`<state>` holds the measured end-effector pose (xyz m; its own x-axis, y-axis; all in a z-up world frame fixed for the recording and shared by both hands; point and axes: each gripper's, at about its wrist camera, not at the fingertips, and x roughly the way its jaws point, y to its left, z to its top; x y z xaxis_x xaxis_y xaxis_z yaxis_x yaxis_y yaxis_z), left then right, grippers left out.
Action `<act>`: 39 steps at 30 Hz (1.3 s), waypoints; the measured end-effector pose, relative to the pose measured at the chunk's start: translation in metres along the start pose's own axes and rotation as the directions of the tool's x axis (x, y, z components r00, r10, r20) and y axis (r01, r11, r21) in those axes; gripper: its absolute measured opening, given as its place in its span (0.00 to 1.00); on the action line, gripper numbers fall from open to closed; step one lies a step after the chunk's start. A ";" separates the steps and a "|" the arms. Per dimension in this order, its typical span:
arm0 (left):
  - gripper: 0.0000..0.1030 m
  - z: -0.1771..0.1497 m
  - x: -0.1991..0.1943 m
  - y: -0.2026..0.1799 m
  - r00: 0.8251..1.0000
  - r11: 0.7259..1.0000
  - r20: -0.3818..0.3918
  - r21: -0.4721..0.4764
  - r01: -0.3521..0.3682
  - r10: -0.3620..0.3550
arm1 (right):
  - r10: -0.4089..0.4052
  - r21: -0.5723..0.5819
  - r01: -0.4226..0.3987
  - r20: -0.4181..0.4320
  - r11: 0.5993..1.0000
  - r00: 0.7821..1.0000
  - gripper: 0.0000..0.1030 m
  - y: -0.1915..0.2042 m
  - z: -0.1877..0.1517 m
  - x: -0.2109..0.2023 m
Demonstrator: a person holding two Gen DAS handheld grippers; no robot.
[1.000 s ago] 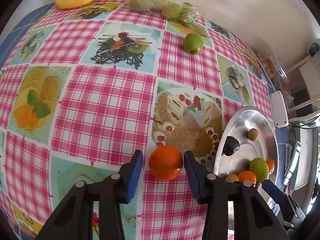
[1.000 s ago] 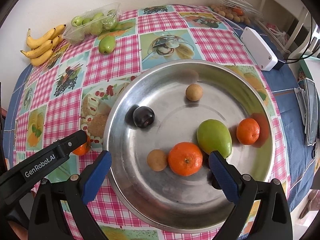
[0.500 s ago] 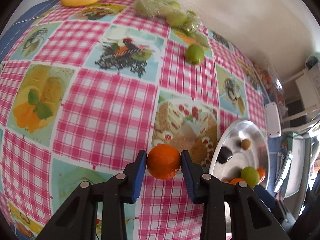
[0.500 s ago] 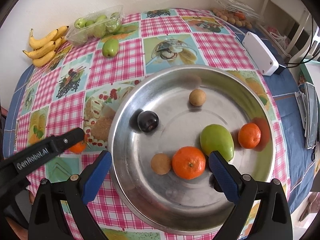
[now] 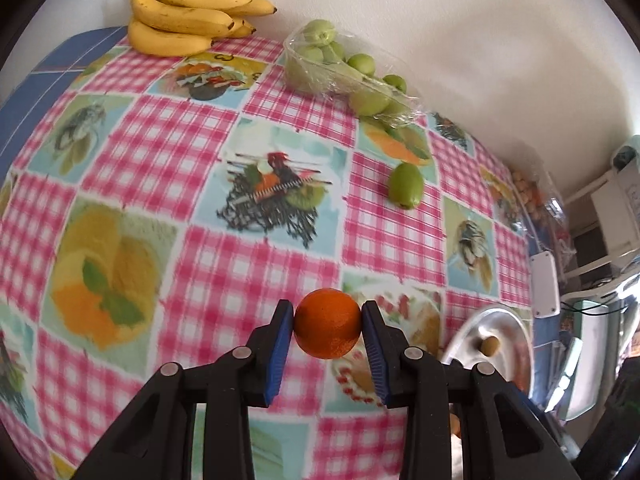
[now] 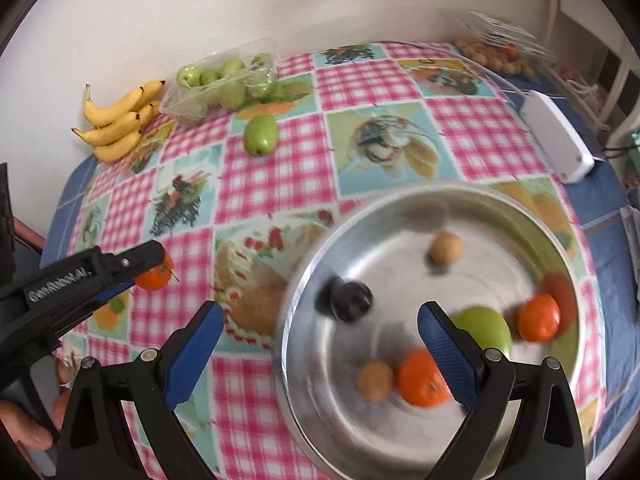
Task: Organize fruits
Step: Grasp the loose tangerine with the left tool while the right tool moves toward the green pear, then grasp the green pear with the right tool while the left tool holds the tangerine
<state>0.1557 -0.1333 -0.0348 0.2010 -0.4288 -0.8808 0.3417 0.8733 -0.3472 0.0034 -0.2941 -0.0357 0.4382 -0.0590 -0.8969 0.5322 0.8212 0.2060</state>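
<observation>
Whereas one second earlier the orange (image 5: 327,323) sat on the tabletop (image 5: 256,264) between parted blue pads, the jaws of the left gripper (image 5: 327,325) have just been closing and now clamp it from both sides, with each pad pressed against its skin. Compared with that earlier view, the checked cloth beneath the fruit appears farther off and motion-blurred, and the orange hangs above the pictured cake square rather than resting on it. From the right wrist camera the same orange is seen at the tip of the left gripper, left of the metal bowl (image 6: 320,408) and apart from its rim. Jaws of the right gripper (image 6: 320,322) stand wide apart and hold nothing; they now straddle the bowl's left rim, whereas earlier they framed more of its interior. Inside the bowl lie a dark plum (image 6: 352,300), two small brown fruits (image 6: 445,248), a green mango (image 6: 486,330) and two further oranges (image 6: 422,380). At the far edge of the tabletop are a bunch of bananas (image 5: 186,20), a clear tray of green fruit (image 5: 340,70) and one loose green fruit (image 5: 406,186).
</observation>
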 end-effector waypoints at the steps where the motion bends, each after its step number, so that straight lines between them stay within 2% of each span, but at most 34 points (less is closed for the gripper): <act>1: 0.36 0.008 0.003 0.003 1.000 1.000 -0.013 -0.002 -0.005 0.005 | 0.001 -0.001 -0.001 -0.004 1.000 1.000 0.95 0.002 0.007 0.003; 6: 0.36 0.043 0.008 0.009 0.999 0.998 -0.027 0.046 -0.031 0.032 | 0.022 -0.019 -0.023 -0.013 1.000 1.000 0.95 0.013 0.047 0.013; 9: 0.36 0.063 0.015 0.017 0.998 0.999 -0.069 0.038 -0.010 0.013 | 0.035 -0.024 -0.036 -0.018 0.999 0.999 0.95 0.019 0.067 0.019; 16: 0.36 0.094 0.020 0.036 0.998 1.000 -0.068 0.012 -0.011 0.012 | 0.075 -0.003 -0.076 -0.047 0.997 0.996 0.95 0.030 0.108 0.040; 20: 0.36 0.107 0.020 0.040 0.999 1.000 -0.051 0.009 -0.018 0.019 | 0.059 -0.014 -0.060 -0.069 0.998 0.996 0.93 0.039 0.120 0.058; 32: 0.36 0.130 0.030 0.053 0.998 0.999 -0.030 0.009 -0.047 0.047 | -0.015 -0.078 0.005 -0.118 0.997 0.993 0.55 0.065 0.147 0.101; 39: 0.36 0.135 0.040 0.059 0.998 0.998 -0.031 0.010 -0.059 0.060 | -0.049 -0.099 0.034 -0.146 0.994 0.988 0.39 0.073 0.151 0.122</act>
<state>0.3075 -0.1301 -0.0469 0.1926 -0.3686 -0.9094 0.3388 0.8948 -0.2909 0.2050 -0.3276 -0.0705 0.3016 -0.0155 -0.9533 0.4726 0.8708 0.1353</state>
